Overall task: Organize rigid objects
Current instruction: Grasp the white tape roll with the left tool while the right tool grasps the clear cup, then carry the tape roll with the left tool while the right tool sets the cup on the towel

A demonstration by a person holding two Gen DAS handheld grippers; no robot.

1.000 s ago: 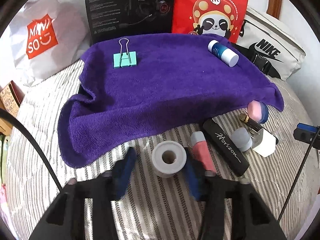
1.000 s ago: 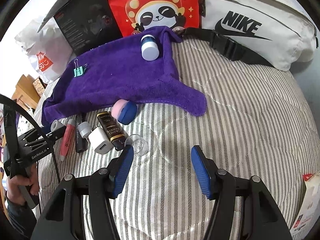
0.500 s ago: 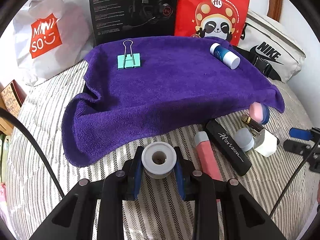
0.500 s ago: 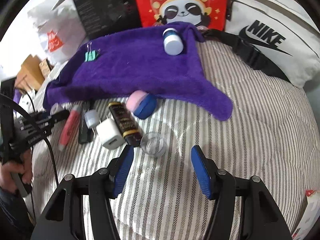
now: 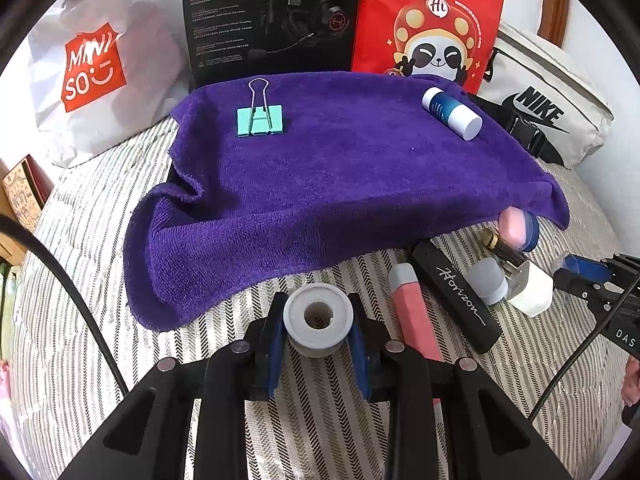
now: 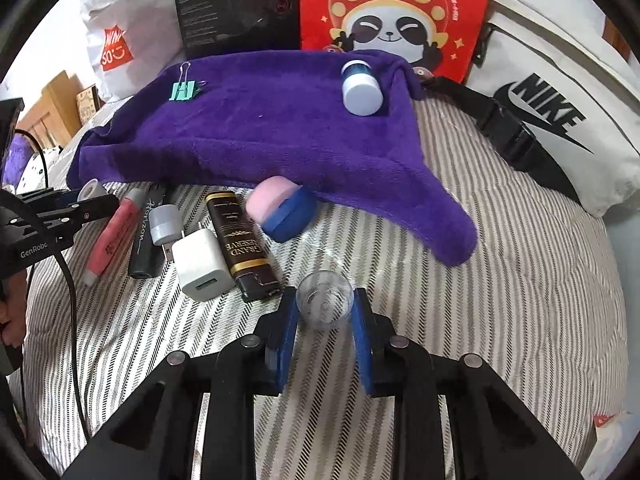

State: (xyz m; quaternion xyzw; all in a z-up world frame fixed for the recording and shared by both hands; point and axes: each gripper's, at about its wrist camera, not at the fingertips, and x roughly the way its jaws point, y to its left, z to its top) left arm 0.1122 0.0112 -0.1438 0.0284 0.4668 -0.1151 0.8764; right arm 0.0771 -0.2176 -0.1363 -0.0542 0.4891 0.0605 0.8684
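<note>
My left gripper point(image 5: 318, 324) is shut on a grey roll of tape point(image 5: 318, 312), just in front of the purple towel point(image 5: 340, 172). My right gripper point(image 6: 325, 306) is shut on a small clear plastic cup point(image 6: 326, 298) on the striped bedding. A teal binder clip point(image 5: 260, 118) and a blue-and-white bottle point(image 5: 452, 114) lie on the towel. Between the grippers lie a pink tube point(image 5: 412, 312), a black Horizon case point(image 5: 456, 294), a white charger point(image 6: 202, 264), a dark lighter point(image 6: 242, 244) and a pink-and-blue jar point(image 6: 280, 210).
A Miniso bag point(image 5: 92, 68), a black box point(image 5: 272, 20), a red panda bag point(image 5: 432, 20) and a white Nike bag point(image 5: 548, 112) stand behind the towel. A small grey cap point(image 6: 164, 224) lies by the charger. Striped bedding point(image 6: 500, 280) extends to the right.
My left gripper closed on the tape roll and lifted slightly toward the towel. My right gripper moved forward to the clear cup and closed on it.
</note>
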